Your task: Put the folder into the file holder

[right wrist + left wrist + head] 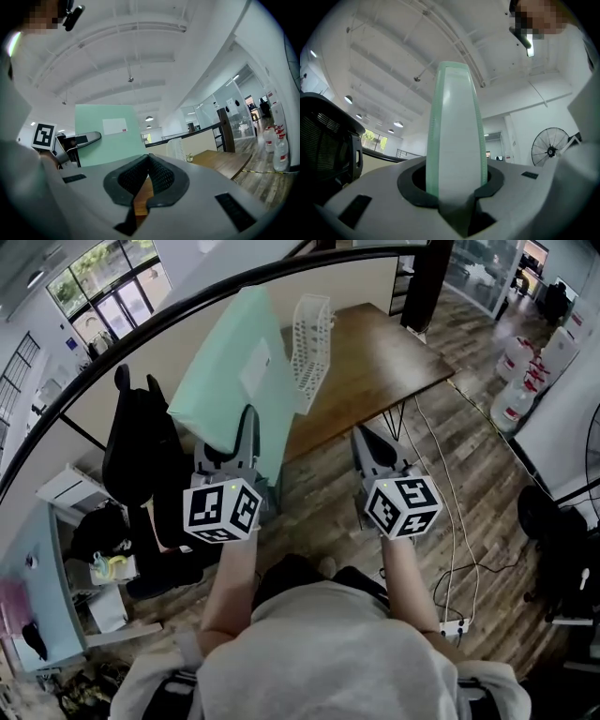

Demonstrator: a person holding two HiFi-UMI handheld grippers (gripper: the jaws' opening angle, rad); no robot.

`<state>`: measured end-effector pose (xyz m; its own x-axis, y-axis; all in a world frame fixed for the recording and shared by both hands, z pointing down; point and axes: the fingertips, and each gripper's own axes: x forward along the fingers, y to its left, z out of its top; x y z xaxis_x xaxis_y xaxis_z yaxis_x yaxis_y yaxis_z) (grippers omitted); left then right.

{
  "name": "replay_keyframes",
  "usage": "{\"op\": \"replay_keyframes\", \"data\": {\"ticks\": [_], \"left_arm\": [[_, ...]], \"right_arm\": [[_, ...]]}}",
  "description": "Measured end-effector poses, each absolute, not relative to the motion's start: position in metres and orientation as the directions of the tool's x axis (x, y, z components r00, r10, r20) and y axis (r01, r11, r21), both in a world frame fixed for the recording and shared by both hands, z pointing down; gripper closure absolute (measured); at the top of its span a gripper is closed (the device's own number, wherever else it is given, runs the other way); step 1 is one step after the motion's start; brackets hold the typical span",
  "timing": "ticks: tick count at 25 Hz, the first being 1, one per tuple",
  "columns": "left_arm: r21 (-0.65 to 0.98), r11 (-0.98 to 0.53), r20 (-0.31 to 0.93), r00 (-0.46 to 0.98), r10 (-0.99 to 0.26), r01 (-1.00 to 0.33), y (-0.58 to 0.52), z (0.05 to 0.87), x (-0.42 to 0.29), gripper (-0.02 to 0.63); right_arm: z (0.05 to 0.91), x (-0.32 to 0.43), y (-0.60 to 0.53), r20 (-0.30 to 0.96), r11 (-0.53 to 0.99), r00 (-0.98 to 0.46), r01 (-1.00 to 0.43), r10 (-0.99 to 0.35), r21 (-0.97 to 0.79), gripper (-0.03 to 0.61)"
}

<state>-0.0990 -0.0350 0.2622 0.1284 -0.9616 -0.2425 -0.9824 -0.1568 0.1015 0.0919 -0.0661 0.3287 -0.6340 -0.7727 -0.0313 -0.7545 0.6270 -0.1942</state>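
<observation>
A mint-green folder (230, 371) with a white label is held up off the floor, tilted, left of the table. My left gripper (246, 427) is shut on its lower edge. In the left gripper view the folder's edge (457, 131) stands straight up between the pads of that gripper (457, 187). The white mesh file holder (312, 338) stands on the near left part of the wooden table (375, 362), close to the folder's right side. My right gripper (367, 442) hangs in front of the table edge, shut and empty. The right gripper view shows its jaw tips (149, 159) meeting, with the folder (105, 136) and file holder (176, 147) beyond.
A black office chair (141, 446) stands left of the folder. Water bottles (520, 381) sit at the far right. A white cable and power strip (455, 624) lie on the wood floor. A black pillar (427, 282) rises behind the table.
</observation>
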Motion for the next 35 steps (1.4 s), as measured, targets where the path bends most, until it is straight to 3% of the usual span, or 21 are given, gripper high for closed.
{"op": "replay_keyframes", "data": {"ticks": [15,35], "left_arm": [[0.112,-0.100,-0.236,0.071,-0.969,-0.989,-0.088,0.271,-0.096,0.443],[0.160,-0.201,-0.295,0.148,-0.944,-0.966,-0.261,0.256,-0.112,0.443]], "right_arm": [[0.346,0.105,-0.115,-0.024,0.617,-0.633,-0.746,-0.774,-0.251,0.569],[0.342,0.097,-0.262,-0.006,0.557,-0.569,-0.801,-0.822,-0.219,0.569]]}}
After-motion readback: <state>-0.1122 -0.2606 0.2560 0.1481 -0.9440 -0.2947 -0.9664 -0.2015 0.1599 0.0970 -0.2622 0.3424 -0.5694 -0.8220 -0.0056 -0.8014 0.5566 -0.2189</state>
